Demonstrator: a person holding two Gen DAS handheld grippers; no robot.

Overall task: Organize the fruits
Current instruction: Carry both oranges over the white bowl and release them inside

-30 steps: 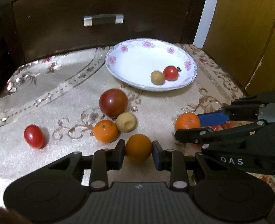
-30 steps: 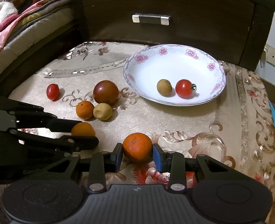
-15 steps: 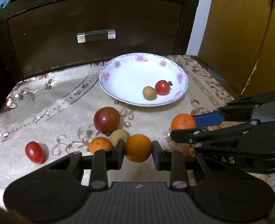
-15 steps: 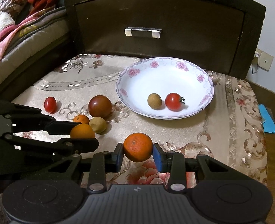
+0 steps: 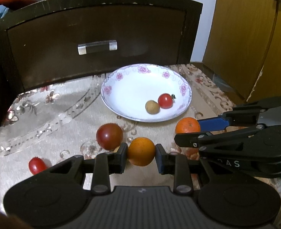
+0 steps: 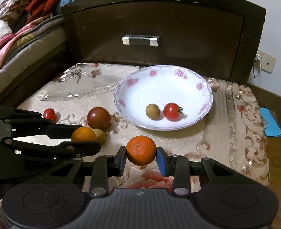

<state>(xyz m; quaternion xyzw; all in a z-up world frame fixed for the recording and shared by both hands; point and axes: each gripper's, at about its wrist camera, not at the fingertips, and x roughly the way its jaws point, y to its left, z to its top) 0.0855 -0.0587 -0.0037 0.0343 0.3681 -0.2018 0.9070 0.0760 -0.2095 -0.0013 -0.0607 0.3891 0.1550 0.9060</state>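
Fruit sits clamped in both grippers: the left gripper [image 5: 141,153] has its fingers closed tight on a smooth round orange [image 5: 141,151] at the lower middle of the left wrist frame, and the right gripper [image 6: 141,157] has its fingers pressed on a dimpled orange mandarin [image 6: 141,150] at the lower middle of the right wrist frame, both fruits raised above the cream floral cloth covering the surface [image 6: 213,133]. A white shallow dish with a pink flower rim [image 6: 155,72] lies at the centre right of the right wrist frame, in front of a dark wooden drawer front [image 6: 159,21]; in it a small tan round fruit [image 6: 152,111] sits just beside a red cherry tomato [image 6: 172,111]. Left of the dish on the cloth rest a dark red round tomato [image 6: 98,118], a second tan fruit [image 6: 100,135] partly hidden, and farther left a small red tomato [image 6: 49,114].
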